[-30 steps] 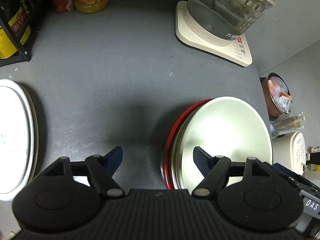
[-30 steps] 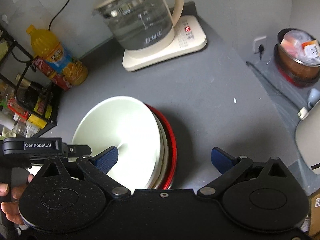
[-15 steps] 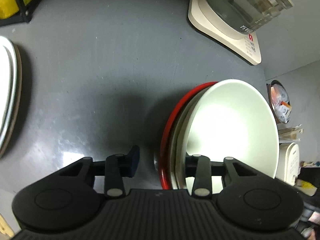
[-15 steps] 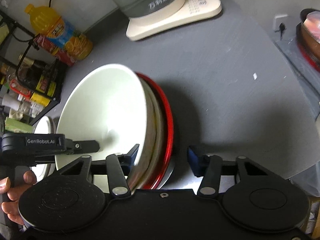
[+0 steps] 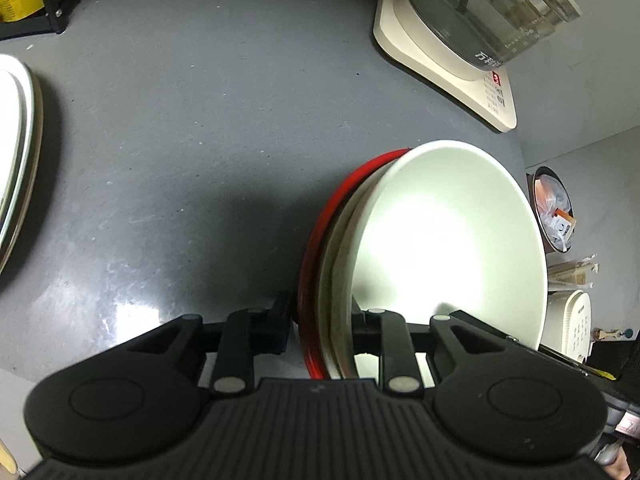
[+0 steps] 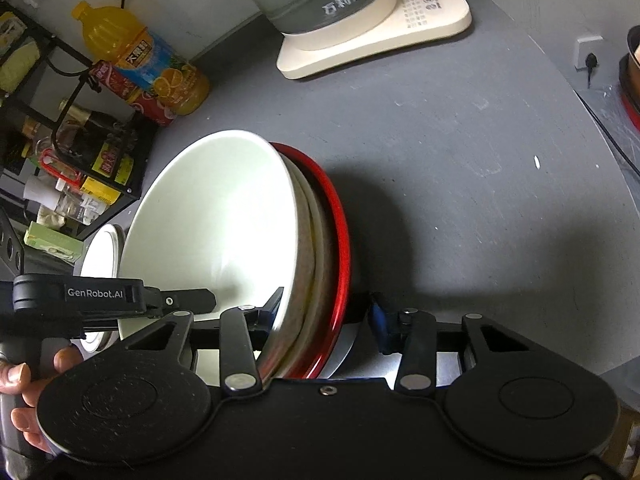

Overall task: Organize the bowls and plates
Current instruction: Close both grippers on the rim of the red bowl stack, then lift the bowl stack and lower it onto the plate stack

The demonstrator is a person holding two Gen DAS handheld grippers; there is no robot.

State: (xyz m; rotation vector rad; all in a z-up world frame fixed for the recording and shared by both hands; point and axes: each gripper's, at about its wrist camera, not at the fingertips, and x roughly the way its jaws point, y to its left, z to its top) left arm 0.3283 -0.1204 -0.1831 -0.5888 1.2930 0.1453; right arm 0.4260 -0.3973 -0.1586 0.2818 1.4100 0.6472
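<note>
Dark grey kitchen surface [image 5: 208, 128] under dim light. Far left of the left wrist view: white plates [image 5: 12, 152], stacked at the frame edge, well apart from everything else. Upper left of the right wrist view: black wire rack [image 6: 60, 132] of jars and packets, an orange juice bottle [image 6: 136, 56] and a red can [image 6: 128, 92] just beside it. Centre of both views: stack of dishes tilted up on edge, white bowl [image 5: 448, 248] innermost, cream plates [image 5: 332, 280] behind it, red-rimmed plate [image 5: 316, 240] outermost. Left claw [image 5: 320, 328] at lower centre of its view, closed down onto the stack's rim, one finger on the red plate's back, the other inside the bowl. Right claw [image 6: 324, 316] at lower centre of its view, narrowed around the same stack from the opposite side; right finger's contact with the metal underside unclear. Lower left of the right wrist view: hand [image 6: 24, 392] on the other tool's handle. Upper right of the left wrist view, top centre of the right: glass kettle [image 5: 492, 12] on a cream base [image 5: 436, 68]. Far right: bowl of packets [image 5: 554, 216] beyond the surface edge.
</note>
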